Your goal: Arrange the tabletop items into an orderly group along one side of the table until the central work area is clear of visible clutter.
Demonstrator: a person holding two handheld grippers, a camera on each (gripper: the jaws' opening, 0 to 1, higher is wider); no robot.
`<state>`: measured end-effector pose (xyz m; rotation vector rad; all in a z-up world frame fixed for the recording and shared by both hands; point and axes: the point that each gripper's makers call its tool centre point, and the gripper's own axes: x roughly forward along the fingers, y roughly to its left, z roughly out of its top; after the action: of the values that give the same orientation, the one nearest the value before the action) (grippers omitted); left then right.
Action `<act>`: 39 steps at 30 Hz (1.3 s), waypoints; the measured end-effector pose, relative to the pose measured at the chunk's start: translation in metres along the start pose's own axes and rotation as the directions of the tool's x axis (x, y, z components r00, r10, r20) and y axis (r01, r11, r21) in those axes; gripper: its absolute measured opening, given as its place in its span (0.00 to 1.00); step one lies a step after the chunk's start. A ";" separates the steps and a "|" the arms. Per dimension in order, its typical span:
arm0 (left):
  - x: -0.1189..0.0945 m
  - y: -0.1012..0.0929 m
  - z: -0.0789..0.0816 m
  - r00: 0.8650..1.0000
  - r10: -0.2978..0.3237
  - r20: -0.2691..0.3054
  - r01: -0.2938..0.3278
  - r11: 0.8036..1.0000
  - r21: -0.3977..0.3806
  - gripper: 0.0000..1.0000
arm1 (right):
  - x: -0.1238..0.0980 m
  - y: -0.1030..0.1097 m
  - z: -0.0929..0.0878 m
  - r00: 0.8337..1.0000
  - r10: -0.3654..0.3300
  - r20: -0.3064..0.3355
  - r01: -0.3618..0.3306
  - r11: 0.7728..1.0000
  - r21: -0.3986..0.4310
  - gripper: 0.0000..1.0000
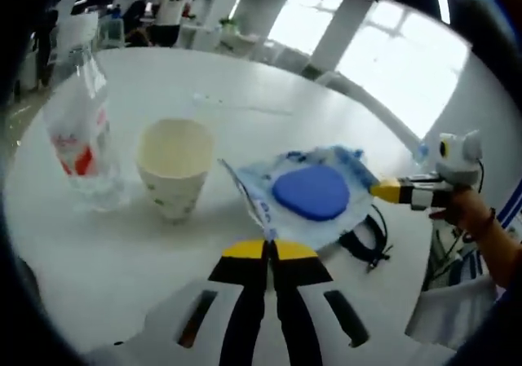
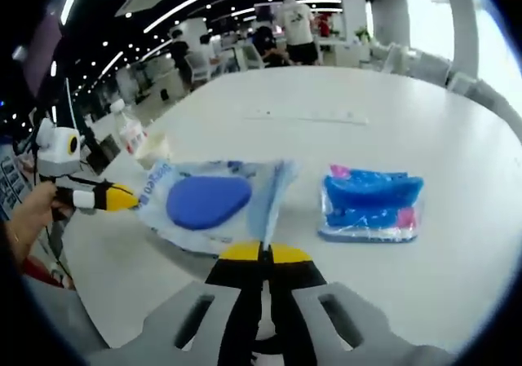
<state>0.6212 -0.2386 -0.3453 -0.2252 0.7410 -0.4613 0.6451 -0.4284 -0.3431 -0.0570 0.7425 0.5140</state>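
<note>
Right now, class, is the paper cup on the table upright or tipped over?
Upright. In the left gripper view the paper cup stands on its narrow base with its round mouth facing up, beside the clear plastic bottle on the white table.

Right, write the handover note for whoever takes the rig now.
Left tool: shut on one edge of the pouch.
Right tool: shut on the opposite edge.
Things: the pouch is in the middle, held from both sides. The bottle and cup stand together near it, the blue pack lies beside it, and a black cable is close by.
Done: nothing is grouped yet.
Left: carry the pouch to one side, then line up the rest there.
</note>
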 end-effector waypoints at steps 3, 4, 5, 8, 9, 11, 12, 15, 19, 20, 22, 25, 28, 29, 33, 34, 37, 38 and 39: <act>0.006 0.001 0.003 0.999 0.043 0.011 -0.043 0.998 0.041 0.00 | 0.007 -0.005 0.001 1.000 -0.013 0.000 0.013 1.000 -0.006 0.01; 0.007 0.003 0.004 0.998 0.059 0.018 -0.059 0.998 0.035 0.00 | 0.009 -0.005 0.002 1.000 -0.012 0.000 0.012 1.000 -0.001 0.01; 0.008 0.005 0.006 0.997 0.072 0.022 -0.073 0.997 0.035 0.00 | 0.012 -0.006 0.002 1.000 -0.011 0.001 0.011 1.000 0.008 0.01; 0.015 0.009 0.011 0.994 0.100 0.039 -0.101 0.994 0.046 0.00 | 0.018 -0.009 0.003 1.000 -0.020 0.000 0.020 1.000 0.012 0.01; 0.016 0.009 0.011 0.994 0.105 0.039 -0.107 0.992 0.062 0.00 | 0.020 -0.010 0.003 1.000 -0.024 0.001 0.024 1.000 0.009 0.01; 0.018 0.010 0.014 0.992 0.119 0.051 -0.123 0.989 0.085 0.00 | 0.023 -0.012 0.003 1.000 -0.028 -0.001 0.028 1.000 0.008 0.01; 0.019 0.010 0.015 0.991 0.124 0.055 -0.129 0.987 0.099 0.00 | 0.024 -0.013 0.003 1.000 -0.029 0.002 0.029 0.999 0.015 0.01; 0.023 0.014 0.017 0.988 0.143 0.054 -0.148 0.983 0.104 0.00 | 0.030 -0.014 0.004 1.000 -0.027 0.001 0.027 0.999 0.022 0.01; 0.027 0.021 0.019 0.979 0.195 0.059 -0.203 0.964 0.174 0.00 | 0.036 -0.013 0.004 1.000 -0.024 0.004 0.024 0.999 0.029 0.01; 0.028 0.020 0.019 0.978 0.201 0.064 -0.209 0.962 0.176 0.00 | 0.038 -0.013 0.004 1.000 -0.027 0.004 0.027 0.999 0.027 0.01; 0.030 0.019 0.020 0.975 0.211 0.073 -0.221 0.956 0.192 0.00 | 0.040 -0.015 0.005 0.999 -0.042 0.005 0.042 0.999 0.012 0.01; 0.035 0.020 0.020 0.973 0.217 0.080 -0.229 0.952 0.202 0.00 | 0.042 -0.019 0.005 0.998 -0.059 0.005 0.059 0.998 -0.013 0.01; 0.039 0.023 0.019 0.969 0.233 0.083 -0.246 0.947 0.208 0.00 | 0.045 -0.022 0.004 0.998 -0.059 0.004 0.059 0.998 0.000 0.01; 0.040 0.023 0.019 0.968 0.237 0.083 -0.249 0.945 0.211 0.00 | 0.046 -0.022 0.004 0.998 -0.060 0.002 0.060 0.998 -0.002 0.01; 0.045 0.027 0.016 0.960 0.265 0.091 -0.280 0.926 0.252 0.00 | 0.051 -0.023 0.004 0.998 -0.061 0.003 0.061 0.998 0.007 0.01; 0.045 0.027 0.016 0.960 0.267 0.089 -0.281 0.927 0.251 0.00 | 0.051 -0.023 0.003 0.998 -0.061 0.002 0.061 0.998 0.007 0.01; 0.047 0.030 0.016 0.956 0.278 0.098 -0.294 0.921 0.255 0.00 | 0.053 -0.023 0.002 0.998 -0.064 0.000 0.064 0.998 0.002 0.02; 0.047 0.030 0.015 0.953 0.285 0.102 -0.302 0.916 0.263 0.00 | 0.054 -0.023 0.002 0.998 -0.065 -0.002 0.065 0.998 -0.003 0.02; 0.048 0.030 0.014 0.953 0.287 0.101 -0.304 0.914 0.270 0.00 | 0.055 -0.023 0.001 0.998 -0.066 -0.004 0.066 0.998 -0.008 0.02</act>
<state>0.6718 -0.2345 -0.3742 0.1415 0.6283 -0.2652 0.6903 -0.4248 -0.3810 -0.0891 0.7400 0.4541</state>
